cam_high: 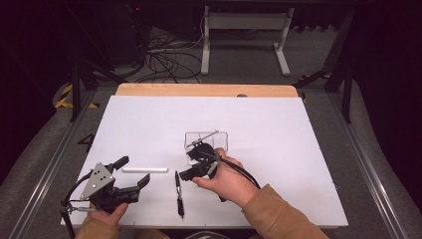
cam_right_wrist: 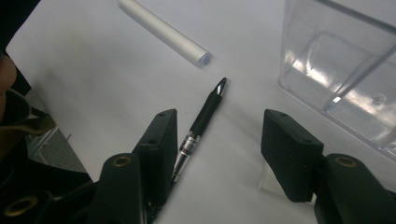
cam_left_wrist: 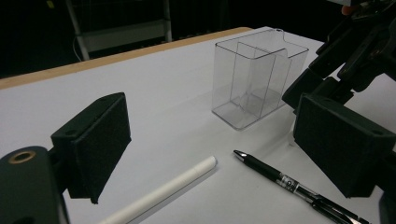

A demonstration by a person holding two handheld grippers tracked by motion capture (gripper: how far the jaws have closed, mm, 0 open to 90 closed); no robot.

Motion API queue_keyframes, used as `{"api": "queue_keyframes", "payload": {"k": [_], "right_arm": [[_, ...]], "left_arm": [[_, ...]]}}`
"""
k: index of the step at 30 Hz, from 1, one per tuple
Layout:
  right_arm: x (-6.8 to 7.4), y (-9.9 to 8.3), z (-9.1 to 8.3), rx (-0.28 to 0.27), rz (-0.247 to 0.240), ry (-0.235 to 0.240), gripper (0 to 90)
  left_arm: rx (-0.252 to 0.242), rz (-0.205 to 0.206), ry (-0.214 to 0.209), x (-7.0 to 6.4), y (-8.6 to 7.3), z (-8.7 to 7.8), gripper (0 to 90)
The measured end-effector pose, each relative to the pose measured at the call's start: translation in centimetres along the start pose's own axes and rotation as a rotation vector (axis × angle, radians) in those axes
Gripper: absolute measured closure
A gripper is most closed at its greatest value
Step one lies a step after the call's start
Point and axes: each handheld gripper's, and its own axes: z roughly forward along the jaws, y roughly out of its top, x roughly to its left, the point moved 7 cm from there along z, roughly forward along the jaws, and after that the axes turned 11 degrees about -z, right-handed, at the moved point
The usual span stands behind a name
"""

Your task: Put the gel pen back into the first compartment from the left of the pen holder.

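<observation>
In the high view, the pen is seen lying flat on the white desk, just left of the right gripper, with the white stick beyond its tip and the clear box behind the gripper. The left gripper is held apart at the near left, its fingers spread. The right gripper's fingers are partly masked by its own body here, and the box is partly covered by it, so contact between them cannot be judged.

In the left gripper view, both fingers are seen wide apart with nothing between them; the stick and pen lie ahead. The pen's rear end is cut off by the frame and by the right-hand finger. The box's inner divider is hard to trace through the clear walls.

In the right gripper view, the fingers are spread and empty, and the pen lies beside the left one rather than centred. If closed from here, the pen would likely be nudged or rolled away instead of pinched. The box stands close to the other finger and could be knocked by a sideways correction. The pen's clip end is hidden under the finger.
</observation>
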Motion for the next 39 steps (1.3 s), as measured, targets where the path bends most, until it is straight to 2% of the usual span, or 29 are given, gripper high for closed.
{"api": "queue_keyframes", "payload": {"k": [4, 7, 9, 11, 14, 23, 28, 32, 35, 39], "right_arm": [[0.0, 0.2, 0.5, -0.021, 0.014, -0.016, 48.1], [0.1, 0.2, 0.8, -0.011, 0.024, -0.014, 49.6], [0.1, 0.1, 1.0, 0.010, 0.046, -0.013, 51.5], [0.2, 0.0, 1.1, 0.016, 0.078, -0.003, 52.2], [0.3, 0.1, 1.1, 0.014, 0.101, -0.001, 53.1], [0.8, 0.2, 2.0, -0.001, 0.102, -0.016, 57.2], [1.0, 0.0, 3.0, 0.042, 0.173, -0.026, 60.3], [1.0, 0.0, 3.8, 0.052, 0.187, -0.036, 60.3], [1.2, 0.0, 4.3, 0.066, 0.222, -0.038, 60.0], [1.1, 0.1, 4.8, 0.062, 0.217, -0.049, 61.7]], "left_arm": [[-0.003, -0.003, 0.000, 0.0, 0.0, 0.0, 11.8], [-0.004, 0.001, 0.001, 0.0, 0.0, 0.0, 11.8], [-0.004, 0.001, 0.001, 0.0, 0.0, 0.0, 11.8], [-0.005, 0.002, 0.003, 0.1, 0.0, 0.0, 11.8], [-0.007, -0.003, 0.001, 0.1, 0.0, 0.0, 11.8], [-0.015, -0.005, 0.004, 0.1, 0.1, 0.0, 12.0], [-0.010, 0.000, 0.006, 0.2, 0.1, -0.1, 12.0], [-0.010, -0.004, 0.005, 0.1, 0.0, -0.1, 12.1], [-0.008, -0.004, 0.006, 0.2, 0.0, -0.1, 12.1], [-0.009, -0.004, 0.006, 0.2, 0.0, -0.1, 12.1]]}}
